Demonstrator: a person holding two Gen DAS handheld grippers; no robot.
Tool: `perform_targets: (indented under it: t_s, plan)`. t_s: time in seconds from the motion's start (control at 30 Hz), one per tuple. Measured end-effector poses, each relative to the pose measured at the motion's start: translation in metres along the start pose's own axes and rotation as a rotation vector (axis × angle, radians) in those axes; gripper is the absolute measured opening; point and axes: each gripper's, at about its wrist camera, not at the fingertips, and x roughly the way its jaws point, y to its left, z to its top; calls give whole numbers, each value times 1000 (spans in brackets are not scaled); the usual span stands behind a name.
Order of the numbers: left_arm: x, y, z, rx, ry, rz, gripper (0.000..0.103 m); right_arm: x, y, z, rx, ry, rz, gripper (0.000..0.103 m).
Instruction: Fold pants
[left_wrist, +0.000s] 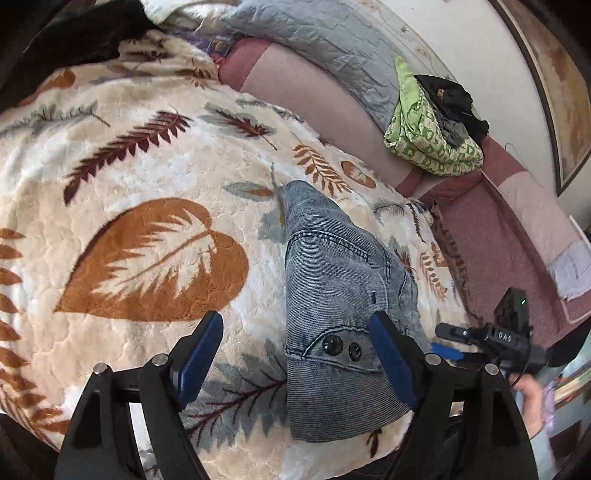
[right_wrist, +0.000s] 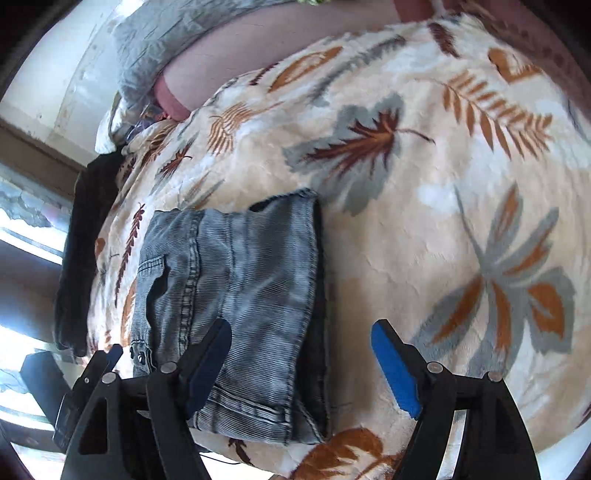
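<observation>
Hovering w/ both sets of jaws standing wide and gripping nothing: left gripper (left_wrist: 297, 358) is straddling the pants' (left_wrist: 340, 306) near edge, right gripper (right_wrist: 301, 363) is sitting over their right edge. Pants are lying folded on the bed's leaf-print blanket (left_wrist: 147, 184), long axis running away from both. "DAS" is reading on right gripper's body; no brand legible on pants.

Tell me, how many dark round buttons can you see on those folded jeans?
2. Both sit side by side on the waistband of the jeans in the left wrist view: the larger button, the smaller button beside it. Others may be hidden in the folds.
</observation>
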Motion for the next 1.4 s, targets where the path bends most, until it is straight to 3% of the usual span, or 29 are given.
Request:
perform_targets:
  t_s: [0.1,0.17,0.33,0.47,0.53,0.6,0.67,0.7,0.77,0.83,0.97,1.07,1.23,1.4]
  plan:
    - [16,9,11,-66,66,-69,82,5,-18,5,63,16,178,81]
    - [27,8,15,-73,97,-82,82,13,-18,9,64,39,246,81]
    - [61,6,18,-95,198,-82,82,41,-11,15,71,138,227,83]
    - [72,-5,21,-66,208,-56,82,54,1,19,105,182,289,85]
    - [76,-11,21,-52,222,-44,82,58,10,17,65,167,253,85]
    - [79,-15,21,-23,232,-23,82,58,6,15,89,135,274,85]
    - [81,-19,20,-1,240,2,80,58,3,12,86,116,276,75]
    - [83,-22,20,18,242,23,70,57,-1,9,84,109,259,59]
    - [86,-28,18,61,259,69,53,56,-8,6,83,96,256,44]
    - [84,-35,16,93,249,110,51,55,-10,4,61,85,256,36]
    - [75,-55,10,197,212,194,38,43,11,1,-35,33,209,24]
    - [61,-75,6,307,166,222,31,26,25,-1,-62,-19,231,21]
    - [31,-104,10,417,76,216,29,-6,50,1,-125,-85,246,20]
    - [1,-127,40,441,-5,151,29,-44,76,21,-188,-161,253,20]
